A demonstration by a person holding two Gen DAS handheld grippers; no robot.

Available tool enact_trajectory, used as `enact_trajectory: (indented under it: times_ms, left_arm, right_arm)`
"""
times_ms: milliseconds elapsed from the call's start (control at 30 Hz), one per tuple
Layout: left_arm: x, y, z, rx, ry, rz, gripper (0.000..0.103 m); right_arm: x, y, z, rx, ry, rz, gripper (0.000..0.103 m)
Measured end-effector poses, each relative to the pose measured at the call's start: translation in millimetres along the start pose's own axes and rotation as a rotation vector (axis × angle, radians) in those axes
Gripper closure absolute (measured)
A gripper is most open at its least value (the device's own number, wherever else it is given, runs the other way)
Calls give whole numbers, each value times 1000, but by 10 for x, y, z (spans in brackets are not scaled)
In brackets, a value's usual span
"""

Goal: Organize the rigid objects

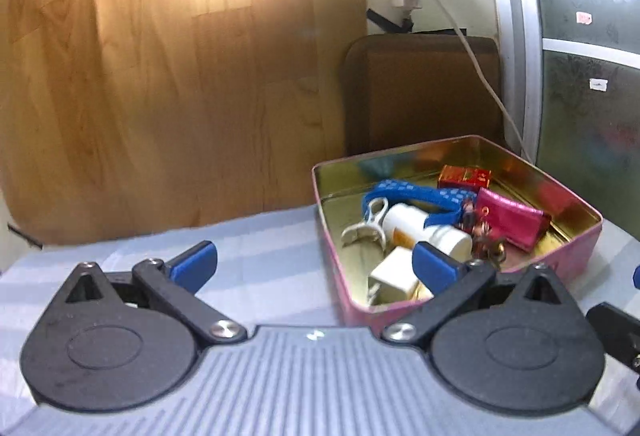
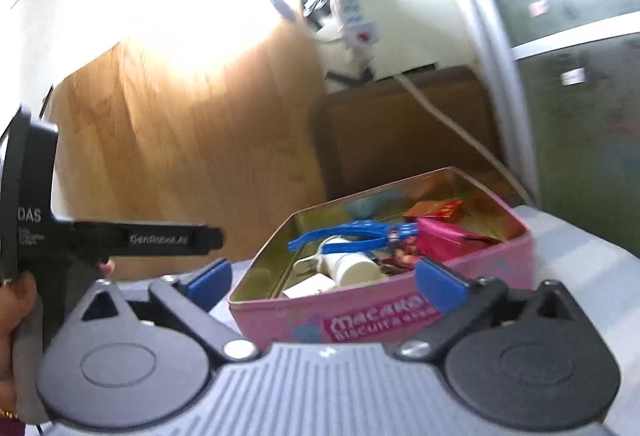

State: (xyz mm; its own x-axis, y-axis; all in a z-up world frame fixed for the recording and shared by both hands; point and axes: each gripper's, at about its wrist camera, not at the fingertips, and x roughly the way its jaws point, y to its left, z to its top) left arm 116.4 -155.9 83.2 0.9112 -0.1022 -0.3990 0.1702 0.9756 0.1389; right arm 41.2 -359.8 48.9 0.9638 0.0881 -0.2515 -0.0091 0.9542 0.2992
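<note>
Pink-walled and gold-lined, a rectangular biscuit tin [image 1: 560,260] sits uncovered on a pale blue striped tablecloth [image 1: 256,236], holding a jumble of small rigid items. Inside lie a white plastic bottle [image 1: 424,230] on its side, a blue patterned strap [image 1: 404,192] draped over it, a shiny magenta pouch [image 1: 512,216], a small red box [image 1: 464,176] near the far wall, a white cube-shaped plug adapter [image 1: 394,276] in the near corner and a metal bottle opener [image 1: 366,228].

The left gripper [image 1: 316,262] hovers just before the tin's near-left corner, its blue-tipped fingers spread wide and holding nothing; its right finger overlaps the tin's near edge in view. The right gripper [image 2: 324,282] faces the tin's labelled front wall, its fingers likewise spread apart and empty. In the right wrist view the person's left hand [image 2: 18,300] grips the left tool's black handle. A wood-grain panel [image 1: 180,76] and a brown board [image 1: 420,92] stand behind the table.
</note>
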Motion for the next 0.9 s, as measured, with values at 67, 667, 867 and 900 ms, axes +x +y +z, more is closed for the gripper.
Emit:
enact_trajectory:
  times_ms: [67,667,867,900]
  left_arm:
    - [-44,44,-53,-19,6,-10,0]
    - [-323,323,-440,-52,64,94,0]
    - [-356,314,-521,-23,86,106,0]
    - [-366,319,-530,-25,88,100,0]
  right_arm:
    - [-52,25,8,-5,28,-6,0]
    - [-195,429,-38,-30,65,-38,0]
    - [-176,465,-92,-26,92,-28,0]
    - [-173,471,-96,-28,94,-28,0]
